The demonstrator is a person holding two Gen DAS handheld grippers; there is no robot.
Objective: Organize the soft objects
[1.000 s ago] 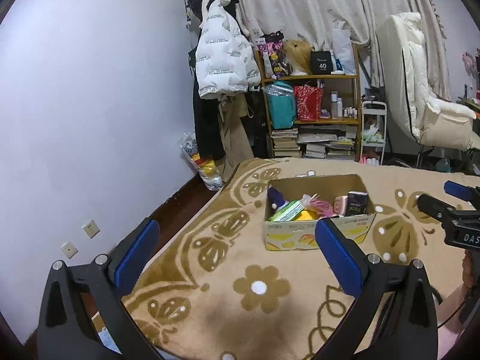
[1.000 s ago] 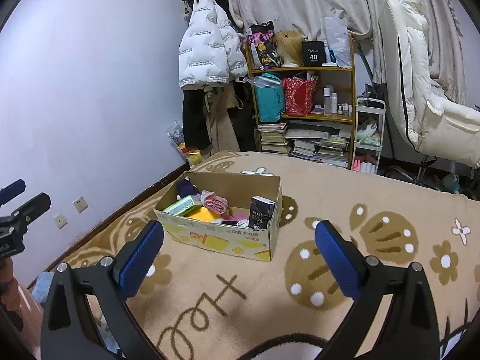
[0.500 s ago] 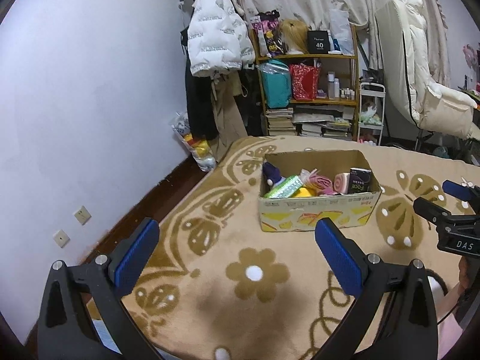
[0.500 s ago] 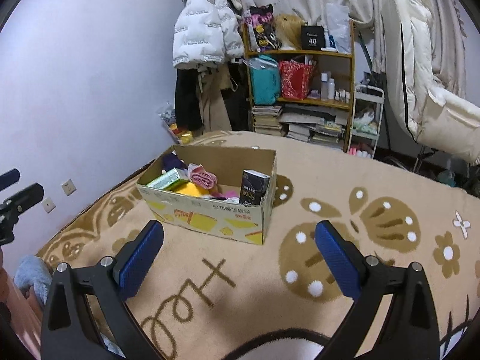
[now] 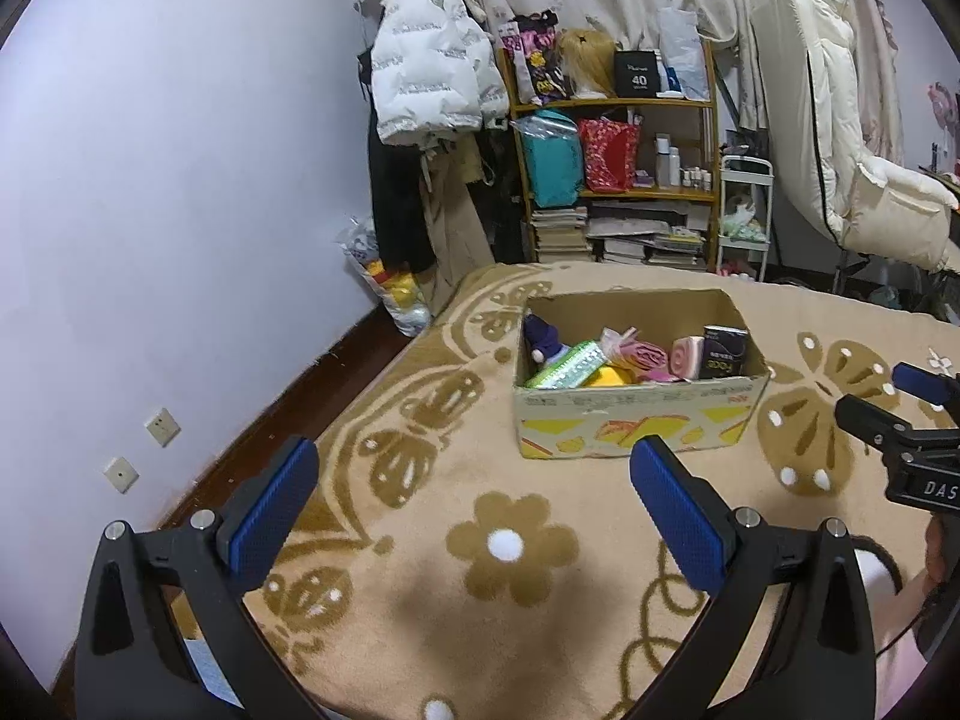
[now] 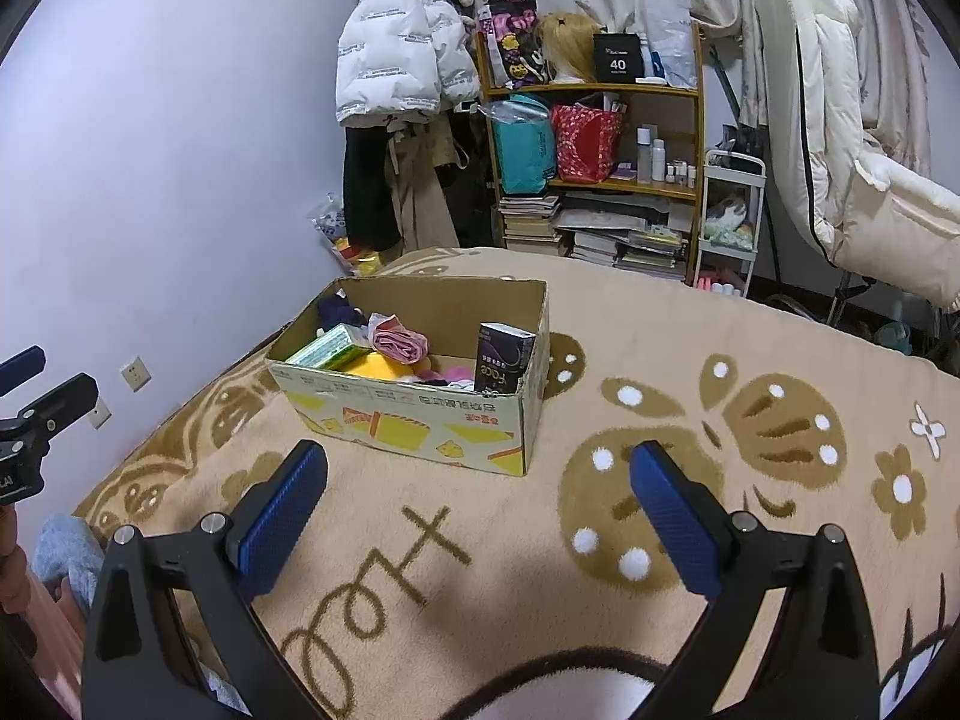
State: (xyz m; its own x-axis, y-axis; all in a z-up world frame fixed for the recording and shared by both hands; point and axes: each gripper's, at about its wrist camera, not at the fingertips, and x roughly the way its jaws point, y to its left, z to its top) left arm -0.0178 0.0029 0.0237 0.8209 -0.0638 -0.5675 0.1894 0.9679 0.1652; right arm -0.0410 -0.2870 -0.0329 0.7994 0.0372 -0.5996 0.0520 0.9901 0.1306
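- Cardboard box (image 5: 636, 414): open-topped, standing on the patterned blanket (image 5: 456, 540) of a bed, ahead of both tools; judged to be the holder of the soft objects to be sorted.
- Box contents, left to right in the left wrist view: purple plush (image 5: 540, 336) against the left wall; green tissue pack (image 5: 567, 365) lying slanted; yellow item (image 5: 606, 377) half buried beneath; pink bundle (image 5: 636, 351) on top; pink roll (image 5: 687, 357); black tissue pack (image 5: 724, 351) upright at the right wall. Loosely heaped, so top pieces look easiest to lift first.
- Left gripper (image 5: 474, 501): jaws spread wide, nothing between them, hovering over the blanket short of the box; aimed at its near wall, apparently ready for a reach.
- Right gripper (image 6: 477, 501): jaws likewise released and empty, above the blanket, facing the box's near right corner.
- Backdrop: wooden shelf (image 6: 600, 90) with books and bags, white puffer jacket (image 5: 432, 72) hanging beside it; not part of the job.
- Stage, as judged: start of work; no item lifted out.
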